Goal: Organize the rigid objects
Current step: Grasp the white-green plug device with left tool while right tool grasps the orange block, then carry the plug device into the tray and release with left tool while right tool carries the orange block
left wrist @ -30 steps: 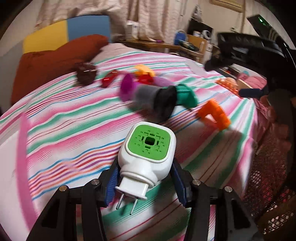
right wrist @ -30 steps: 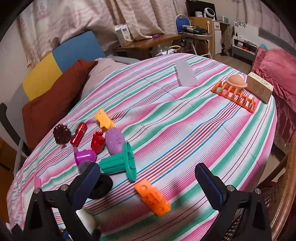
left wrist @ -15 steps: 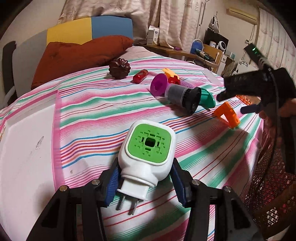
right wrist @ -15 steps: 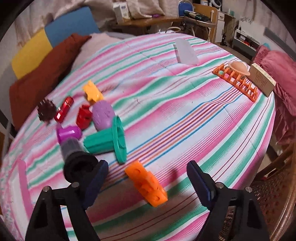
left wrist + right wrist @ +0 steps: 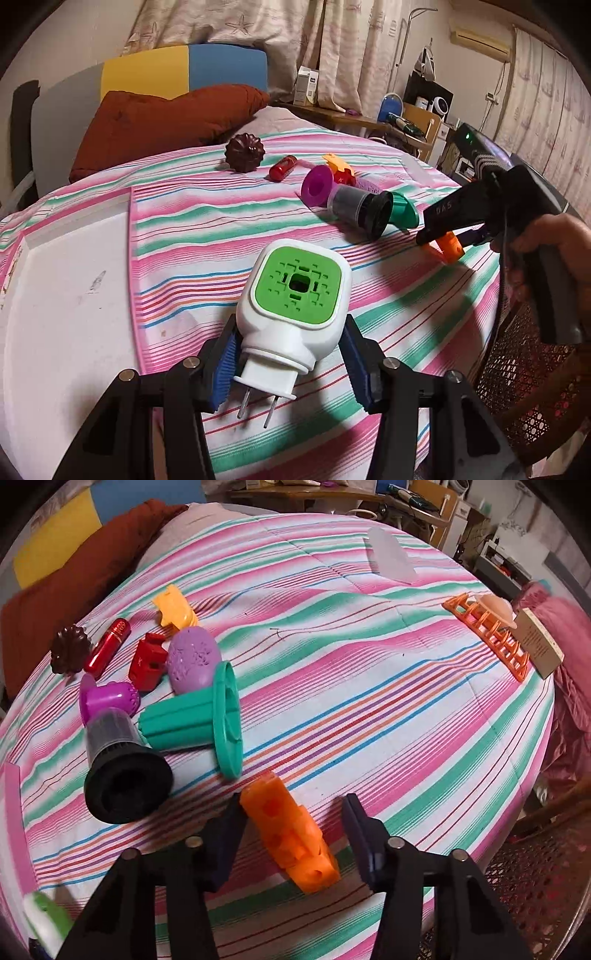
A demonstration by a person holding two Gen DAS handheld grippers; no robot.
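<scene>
— What's the left gripper [image 5: 290,363] doing?
— Pinching the white plug-in [image 5: 291,295], carrying it over the striped bedspread [image 5: 207,221].
— And the right gripper [image 5: 291,840]?
— Its jaws have just been closing around the orange block [image 5: 291,836], not yet gripping; it's lying near the green cup [image 5: 195,720]. Pickup looks imminent.

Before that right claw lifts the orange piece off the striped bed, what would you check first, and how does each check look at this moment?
1. Orange block sits between the right claw pads, which have just been closing: ok.
2. Both pads pressing on it: not ok, gap on the right side.
3. Black funnel-shaped cup apart from the pads: ok.
4. Green flanged mold clear of the block: ok.
5. Left claw gripping the white and green plug-in device: ok.
</scene>
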